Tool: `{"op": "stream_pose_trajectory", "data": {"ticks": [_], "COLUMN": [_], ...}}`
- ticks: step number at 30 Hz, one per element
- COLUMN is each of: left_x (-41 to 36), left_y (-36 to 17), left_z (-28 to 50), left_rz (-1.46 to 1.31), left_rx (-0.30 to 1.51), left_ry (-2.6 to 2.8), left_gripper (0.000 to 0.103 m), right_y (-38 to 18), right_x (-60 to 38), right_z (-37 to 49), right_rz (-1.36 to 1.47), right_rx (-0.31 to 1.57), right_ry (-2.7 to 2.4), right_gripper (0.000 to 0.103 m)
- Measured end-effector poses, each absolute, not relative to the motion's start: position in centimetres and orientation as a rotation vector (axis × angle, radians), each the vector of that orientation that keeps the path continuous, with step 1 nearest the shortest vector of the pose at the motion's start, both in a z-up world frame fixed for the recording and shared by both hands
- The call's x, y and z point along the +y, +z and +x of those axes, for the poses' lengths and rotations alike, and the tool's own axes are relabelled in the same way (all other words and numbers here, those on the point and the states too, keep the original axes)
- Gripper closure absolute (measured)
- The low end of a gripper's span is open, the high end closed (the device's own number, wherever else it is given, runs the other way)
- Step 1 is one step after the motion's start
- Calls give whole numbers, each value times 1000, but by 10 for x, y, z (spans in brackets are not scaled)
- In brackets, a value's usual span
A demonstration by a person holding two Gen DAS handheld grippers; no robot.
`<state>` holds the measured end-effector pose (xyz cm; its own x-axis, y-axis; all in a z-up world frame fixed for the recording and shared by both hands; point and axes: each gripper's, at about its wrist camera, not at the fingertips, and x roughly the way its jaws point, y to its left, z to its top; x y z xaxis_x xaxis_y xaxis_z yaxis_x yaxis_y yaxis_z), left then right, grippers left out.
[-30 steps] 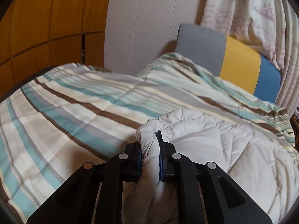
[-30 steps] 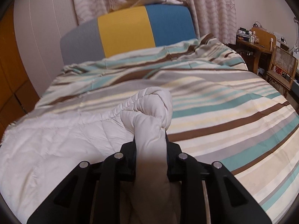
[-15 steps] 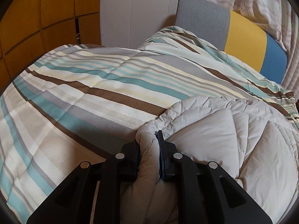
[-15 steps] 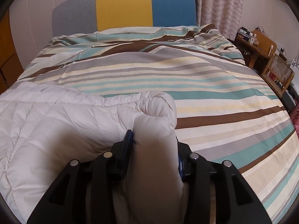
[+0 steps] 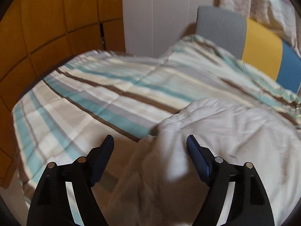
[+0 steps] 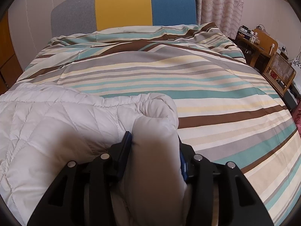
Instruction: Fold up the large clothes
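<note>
A white quilted padded jacket [image 5: 225,128] lies on the striped bedspread [image 5: 105,98]. My left gripper [image 5: 150,141] is open, its jaws wide apart over the jacket's left edge, which lies loose between them. In the right wrist view the jacket [image 6: 47,124] spreads to the left. My right gripper [image 6: 153,141] is shut on a thick rolled fold of the jacket [image 6: 156,131], just above the striped bedspread [image 6: 207,98].
A grey, yellow and blue headboard [image 6: 122,9] stands at the far end of the bed. Wooden wardrobe panels [image 5: 47,28] are on the left. A wooden desk and a cane chair [image 6: 278,71] stand beside the bed on the right. Curtains [image 6: 222,1] hang behind.
My left gripper has opened and let go of the jacket edge, and the view has tilted up. My right gripper still holds its fold and has moved slightly lower.
</note>
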<state>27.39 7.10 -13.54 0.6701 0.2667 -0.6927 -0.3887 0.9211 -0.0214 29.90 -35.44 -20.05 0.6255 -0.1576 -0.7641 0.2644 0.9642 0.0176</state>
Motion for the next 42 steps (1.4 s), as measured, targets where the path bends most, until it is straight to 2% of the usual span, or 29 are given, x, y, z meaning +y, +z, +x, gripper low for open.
{"op": "stream_pose_trajectory", "data": {"ticks": [3,6,12,17,25,28,31,35,42], "left_x": [32,-11,-69,-66,-59,-57,-58,-58,-59], "left_y": [-108,-99,-132,-169,-182,-181,-181,-181,-181], "left_z": [260,273,312,315,321,321,320,320,319], "left_rz": [-136,-48,138,113,83,68,67,68,74], "left_rx": [650,654,715,740,763,765,763,763,760], "left_ry": [280,175,168,166,140,132,131,130,133], "left_gripper": [18,18,18,16,14,14,14,14,14], "right_y": [-200,-200,-200,-199,-192,-170,-132,-99,-132], "right_x": [-354,-355,-356,-355,-351,-352,-340,-297,-230], "right_z": [298,298,297,297,295,285,261,254,281], "right_rz": [134,142,155,159,143,163,208,194,97], "right_rx": [860,859,859,855,860,819,694,623,715], "right_ry": [-245,-243,-239,-235,-239,-239,-198,-60,119], "right_gripper": [57,57,56,54,49,47,47,42,43]}}
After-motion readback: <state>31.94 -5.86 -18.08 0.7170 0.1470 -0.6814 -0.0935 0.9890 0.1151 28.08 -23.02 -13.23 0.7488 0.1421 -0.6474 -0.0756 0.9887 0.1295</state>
